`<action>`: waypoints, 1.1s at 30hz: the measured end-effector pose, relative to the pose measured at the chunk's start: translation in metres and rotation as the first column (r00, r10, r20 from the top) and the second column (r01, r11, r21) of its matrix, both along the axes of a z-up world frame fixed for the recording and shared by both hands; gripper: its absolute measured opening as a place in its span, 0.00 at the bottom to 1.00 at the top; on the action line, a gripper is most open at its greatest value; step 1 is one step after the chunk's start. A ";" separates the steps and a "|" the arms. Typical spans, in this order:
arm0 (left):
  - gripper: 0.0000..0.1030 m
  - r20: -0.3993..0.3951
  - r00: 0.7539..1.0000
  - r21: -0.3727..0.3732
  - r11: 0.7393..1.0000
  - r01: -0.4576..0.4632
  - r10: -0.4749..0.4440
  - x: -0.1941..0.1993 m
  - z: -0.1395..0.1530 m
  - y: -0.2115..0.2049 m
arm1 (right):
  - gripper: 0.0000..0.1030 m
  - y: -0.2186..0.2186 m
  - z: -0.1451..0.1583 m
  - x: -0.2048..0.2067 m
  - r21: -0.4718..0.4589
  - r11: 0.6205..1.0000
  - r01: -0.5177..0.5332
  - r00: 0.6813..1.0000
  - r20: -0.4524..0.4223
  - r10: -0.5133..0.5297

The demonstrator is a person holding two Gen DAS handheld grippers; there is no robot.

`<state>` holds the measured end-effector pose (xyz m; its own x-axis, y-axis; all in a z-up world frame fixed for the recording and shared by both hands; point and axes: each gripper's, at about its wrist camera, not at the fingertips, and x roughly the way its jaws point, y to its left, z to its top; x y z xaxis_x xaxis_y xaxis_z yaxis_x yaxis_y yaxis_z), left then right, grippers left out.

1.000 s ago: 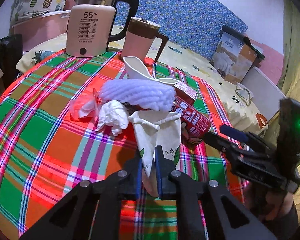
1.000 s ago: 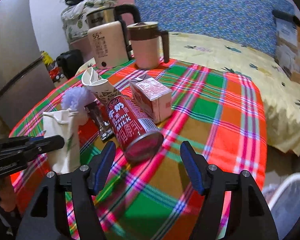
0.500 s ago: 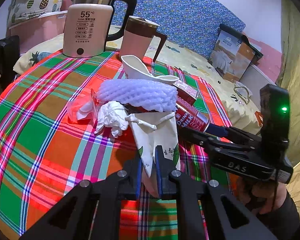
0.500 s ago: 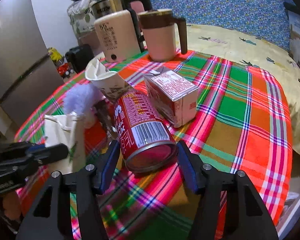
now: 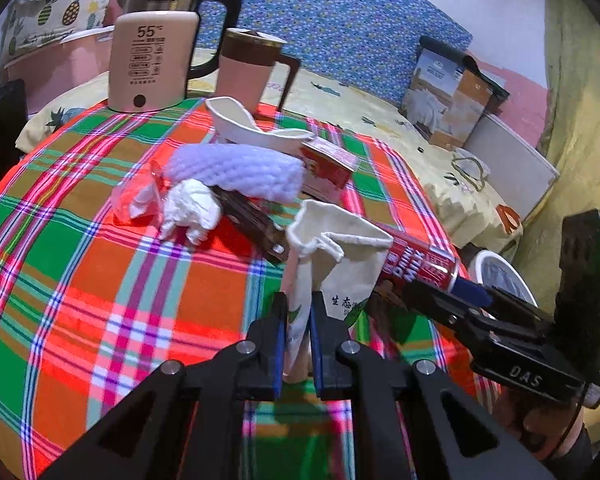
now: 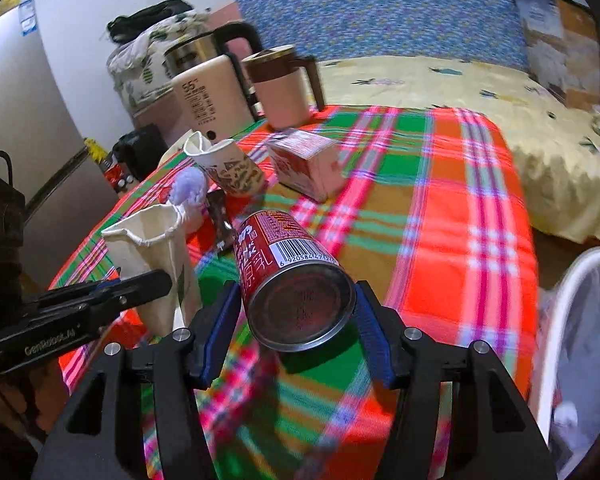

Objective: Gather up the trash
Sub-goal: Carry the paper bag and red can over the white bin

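My left gripper (image 5: 297, 340) is shut on a cream cloth bag (image 5: 336, 268), held upright with its mouth open; the bag also shows in the right wrist view (image 6: 156, 256). My right gripper (image 6: 300, 320) is shut on a red milk can (image 6: 292, 276), lifted off the plaid tablecloth (image 6: 440, 200) and tilted, beside the bag's mouth (image 5: 416, 260). More trash lies on the table: a crumpled tissue (image 5: 192, 208), a purple foam net (image 5: 236, 168), a paper cup (image 6: 228, 164), a small red carton (image 6: 304, 160), a dark wrapper (image 5: 252, 220) and a clear plastic wrap (image 5: 136, 196).
A cream kettle (image 5: 152, 64) and a pink mug (image 5: 252, 68) stand at the table's far edge. A white bin (image 6: 580, 344) stands on the floor to the right of the table. A bed with a yellow sheet (image 6: 460, 84) lies behind.
My right gripper closed on the red can and lifted it off the table toward the bag. The left gripper kept hold of the bag and shifted slightly.
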<state>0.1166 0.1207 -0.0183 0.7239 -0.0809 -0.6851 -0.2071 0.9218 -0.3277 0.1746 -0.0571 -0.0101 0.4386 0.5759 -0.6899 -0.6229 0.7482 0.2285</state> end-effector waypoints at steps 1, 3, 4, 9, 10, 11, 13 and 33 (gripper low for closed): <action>0.11 0.001 1.000 0.003 1.000 0.008 -0.008 -0.002 0.001 -0.004 | 0.57 -0.006 -0.001 -0.003 -0.002 1.000 0.017 1.000 -0.003 -0.017; 0.10 0.005 1.000 0.008 1.000 0.023 -0.023 -0.005 0.003 -0.010 | 0.57 -0.013 0.000 -0.006 -0.003 0.999 0.042 0.999 -0.001 -0.042; 0.10 0.006 1.000 0.010 1.000 0.029 -0.029 -0.006 0.004 -0.013 | 0.57 -0.017 0.002 -0.008 0.000 0.999 0.054 0.999 0.001 -0.054; 0.10 0.015 0.998 0.027 0.998 0.059 -0.059 -0.013 0.010 -0.028 | 0.57 -0.040 0.011 -0.021 0.025 0.992 0.121 0.992 0.017 -0.121; 0.10 0.017 0.998 0.031 0.997 0.063 -0.064 -0.014 0.012 -0.031 | 0.57 -0.043 0.013 -0.022 0.033 0.991 0.129 0.991 0.016 -0.130; 0.10 0.019 0.997 0.036 0.997 0.068 -0.069 -0.015 0.013 -0.033 | 0.56 -0.046 0.014 -0.024 0.039 0.990 0.135 0.991 0.016 -0.136; 0.10 0.022 0.997 0.048 0.996 0.075 -0.076 -0.018 0.016 -0.039 | 0.56 -0.049 0.016 -0.028 0.045 0.988 0.145 0.989 0.024 -0.146; 0.10 0.037 0.987 0.098 0.983 0.154 -0.159 -0.034 0.033 -0.095 | 0.55 -0.087 0.027 -0.054 0.093 0.974 0.206 0.975 0.062 -0.213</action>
